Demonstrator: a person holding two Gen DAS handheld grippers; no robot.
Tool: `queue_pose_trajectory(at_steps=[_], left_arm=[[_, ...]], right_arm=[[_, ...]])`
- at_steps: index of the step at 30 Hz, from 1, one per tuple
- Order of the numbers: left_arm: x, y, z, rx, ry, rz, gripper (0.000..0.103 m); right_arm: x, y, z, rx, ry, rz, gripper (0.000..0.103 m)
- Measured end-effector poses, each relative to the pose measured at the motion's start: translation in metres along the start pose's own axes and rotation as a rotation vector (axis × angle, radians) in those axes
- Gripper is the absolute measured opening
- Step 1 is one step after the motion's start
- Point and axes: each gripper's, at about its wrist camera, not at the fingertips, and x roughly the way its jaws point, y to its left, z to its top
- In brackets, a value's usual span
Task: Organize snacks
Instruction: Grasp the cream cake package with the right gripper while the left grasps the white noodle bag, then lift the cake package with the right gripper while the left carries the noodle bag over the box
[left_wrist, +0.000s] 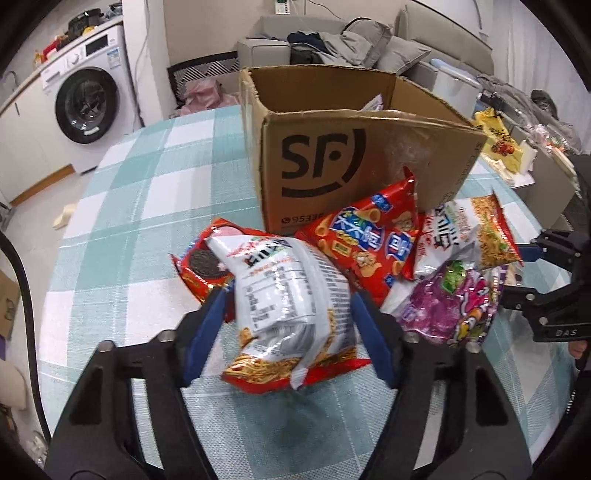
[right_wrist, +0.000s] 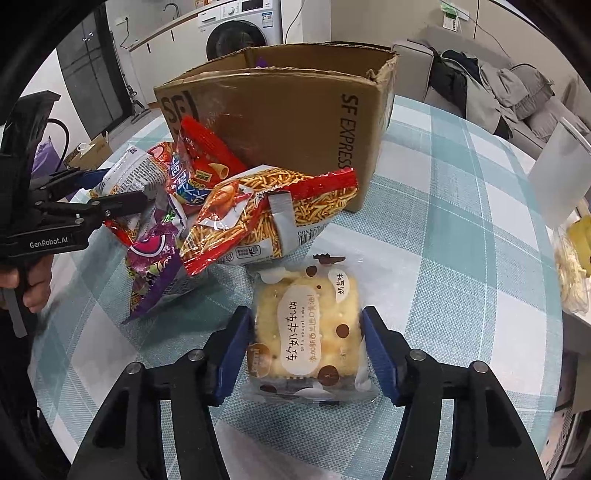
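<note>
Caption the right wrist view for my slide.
Right hand-held gripper closed around a cracker pack on the checked tablecloth, snack bags piled before a cardboard box.

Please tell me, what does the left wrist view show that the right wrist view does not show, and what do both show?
Only the left wrist view: the cookie pack with a dark round cookie printed on it, and the left gripper closed on the white noodle snack bag.

Only the right wrist view: the nougat cracker pack pinched in the right gripper.

Both: the cardboard box, the purple snack bag, the red chip bag and the checked tablecloth.
</note>
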Motion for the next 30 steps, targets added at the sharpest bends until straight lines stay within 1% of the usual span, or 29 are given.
queue_pose_trajectory(at_steps=[2,3,6,12,21,30], left_arm=[[0.001,0.001,0.0,-0.007,-0.003,-0.006,0.058],[0.001,0.002,-0.001,-0.01,-0.006,-0.01,0.054],[0.0,0.005,0.0,-0.026,-0.013,-0.027,0.049],[-0.004,0.009,0.001,-0.04,-0.031,-0.043,0.048],[-0.024,0.007,0.004,-0.052,-0.074,-0.048,0.048],[-0.052,0.002,0.007,-0.061,-0.129,-0.055,0.048]], right_arm=[[0.0,0.001,0.0,0.001,-0.003,0.002,0.06],[0.0,0.002,0.0,-0.001,-0.004,0.0,0.059],[-0.002,0.005,0.0,-0.011,-0.01,0.005,0.058],[-0.005,0.007,-0.001,-0.019,-0.022,0.013,0.058],[-0.014,0.005,-0.001,-0.017,-0.047,0.011,0.058],[-0.045,0.006,0.006,-0.002,-0.144,0.043,0.058]])
